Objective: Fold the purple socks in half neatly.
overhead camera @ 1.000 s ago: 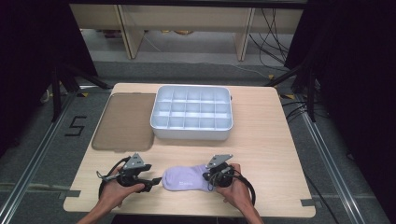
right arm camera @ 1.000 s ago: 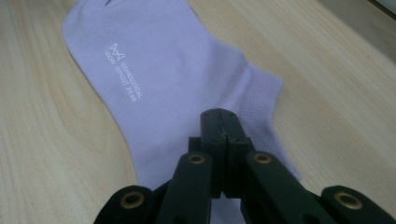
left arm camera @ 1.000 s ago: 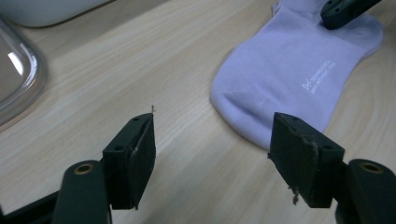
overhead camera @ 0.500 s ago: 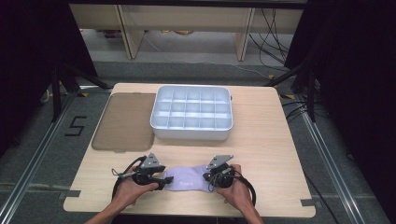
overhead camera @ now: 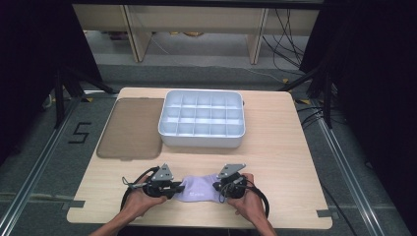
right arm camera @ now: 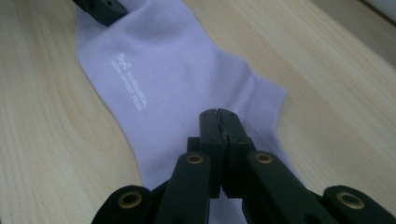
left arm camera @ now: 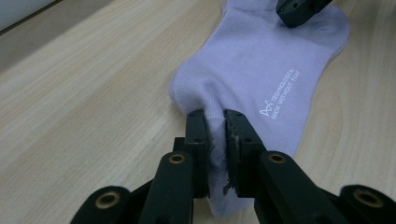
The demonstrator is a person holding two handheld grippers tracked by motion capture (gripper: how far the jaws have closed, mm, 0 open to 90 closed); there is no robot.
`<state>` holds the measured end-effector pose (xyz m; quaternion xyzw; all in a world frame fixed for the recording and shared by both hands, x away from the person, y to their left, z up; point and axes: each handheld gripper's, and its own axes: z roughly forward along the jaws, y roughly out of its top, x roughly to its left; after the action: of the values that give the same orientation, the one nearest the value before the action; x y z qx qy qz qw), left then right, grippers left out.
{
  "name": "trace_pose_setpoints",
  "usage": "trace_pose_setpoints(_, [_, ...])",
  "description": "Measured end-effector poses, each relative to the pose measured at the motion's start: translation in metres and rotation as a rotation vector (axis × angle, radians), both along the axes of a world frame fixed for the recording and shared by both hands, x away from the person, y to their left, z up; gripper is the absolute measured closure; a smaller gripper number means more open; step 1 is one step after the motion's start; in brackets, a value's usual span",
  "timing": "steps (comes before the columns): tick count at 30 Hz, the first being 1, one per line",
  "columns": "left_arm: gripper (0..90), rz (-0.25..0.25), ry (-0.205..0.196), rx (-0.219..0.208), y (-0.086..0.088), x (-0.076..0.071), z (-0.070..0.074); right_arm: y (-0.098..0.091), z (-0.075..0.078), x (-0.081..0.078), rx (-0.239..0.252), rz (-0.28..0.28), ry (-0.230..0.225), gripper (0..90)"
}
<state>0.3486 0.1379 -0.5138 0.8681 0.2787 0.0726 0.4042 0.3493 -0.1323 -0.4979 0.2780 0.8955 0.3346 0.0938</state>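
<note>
A: Sock (overhead camera: 197,189) status? Loc rel. to the tray (overhead camera: 201,119)?

B: Sock lies flat on the table (overhead camera: 275,162), near edge, well in front of the tray, roughly centred on it. L gripper (overhead camera: 173,189) on its left end, R gripper (overhead camera: 220,188) on its right end.

A: What changed vs 1 s ago?

B: L gripper was off to the left of the sock, jaws wide, nothing between them. Since then it slid in toward the sock and its jaws have just been closing. Left gripper view now: sock (left arm camera: 261,84) fabric bunched up between the pads, a fold pinched in the L gripper (left arm camera: 215,122). Reads as clamped on the sock.

A: R side?

B: No change. R gripper (right arm camera: 218,117) jaws pressed together with the cuff edge of the sock (right arm camera: 177,74) caught in them; hand sat where it was.

A: Meaning for the job?

B: Judgement: both ends now held, so the grasp step looks done; sock should be ready to lift, stretch or fold, prob. for a tray compartment. Not lifted yet.

A: Orientation?

B: Long axis runs left-right, parallel to the tray's front wall. Ribbed cuff end at the R gripper, toe end prob. at the L. White print faces up. Brown lid (overhead camera: 130,129) lies just left of the tray, untouched.
</note>
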Motion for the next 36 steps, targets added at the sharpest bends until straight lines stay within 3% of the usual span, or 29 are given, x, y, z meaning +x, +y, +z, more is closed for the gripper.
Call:
trace_pose_setpoints(3, [80.0, -0.007, 0.011, -0.026, 0.001, -0.001, 0.002, 0.007, 0.006, -0.006, 0.022, 0.01, -0.02, 89.7])
trace_pose_setpoints(4, [80.0, 0.006, 0.021, -0.043, 0.0, -0.001, 0.003, 0.011, 0.009, -0.009, 0.013, 0.011, 0.002, 89.8])
trace_pose_setpoints(5, [80.0, -0.004, 0.015, -0.038, 0.002, -0.001, 0.006, 0.021, 0.007, -0.011, 0.025, 0.05, -0.011, 89.8])
trace_pose_setpoints(6, [80.0, -0.004, 0.015, -0.038, 0.002, -0.001, 0.006, 0.021, 0.007, -0.011, 0.025, 0.05, -0.011, 89.8])
trace_pose_setpoints(7, [79.9, -0.007, 0.014, -0.043, 0.003, -0.001, 0.007, 0.03, 0.004, -0.012, 0.007, 0.09, 0.004, 89.9])
trace_pose_setpoints(8, [80.0, -0.005, 0.018, -0.038, 0.005, 0.0, 0.009, 0.03, 0.004, -0.012, 0.007, 0.09, 0.004, 89.9])
trace_pose_setpoints(9, [80.0, -0.014, 0.019, -0.049, 0.006, 0.0, 0.011, 0.038, 0.0, -0.013, -0.029, 0.097, 0.024, 90.0])
trace_pose_setpoints(10, [80.0, -0.024, 0.024, -0.047, 0.007, 0.0, 0.012, 0.041, -0.003, -0.013, -0.045, 0.111, 0.014, 90.0])
trace_pose_setpoints(13, [80.0, -0.016, 0.034, -0.057, 0.009, -0.002, 0.013, 0.048, -0.005, -0.015, -0.025, 0.109, 0.031, 90.0])
trace_pose_setpoints(17, [80.0, -0.016, 0.031, -0.079, 0.022, -0.005, 0.02, 0.062, -0.006, -0.019, -0.017, 0.141, 0.018, 90.0])
trace_pose_setpoints(20, [80.0, -0.026, 0.024, -0.072, 0.028, -0.006, 0.024, 0.067, -0.004, -0.02, -0.015, 0.165, 0.026, 90.0])
trace_pose_setpoints(23, [80.0, -0.028, 0.041, -0.085, 0.032, -0.005, 0.027, 0.068, 0.003, -0.012, -0.007, 0.138, -0.002, 90.0])
trace_pose_setpoints(25, [80.0, -0.04, 0.056, -0.079, 0.031, -0.004, 0.027, 0.069, 0.006, 0.002, -0.044, 0.11, -0.038, 90.0])
trace_pose_setpoints(29, [79.9, -0.051, 0.049, -0.053, 0.03, -0.003, 0.028, 0.079, -0.005, 0.019, -0.077, 0.097, -0.027, 90.0])
trace_pose_setpoints(34, [79.8, -0.044, 0.051, -0.065, 0.034, -0.001, 0.034, 0.088, -0.005, 0.022, -0.057, 0.103, -0.015, 90.0])
trace_pose_setpoints(36, [79.8, -0.065, 0.044, -0.058, 0.036, 0.001, 0.036, 0.097, -0.004, 0.021, -0.063, 0.127, -0.009, 90.0])
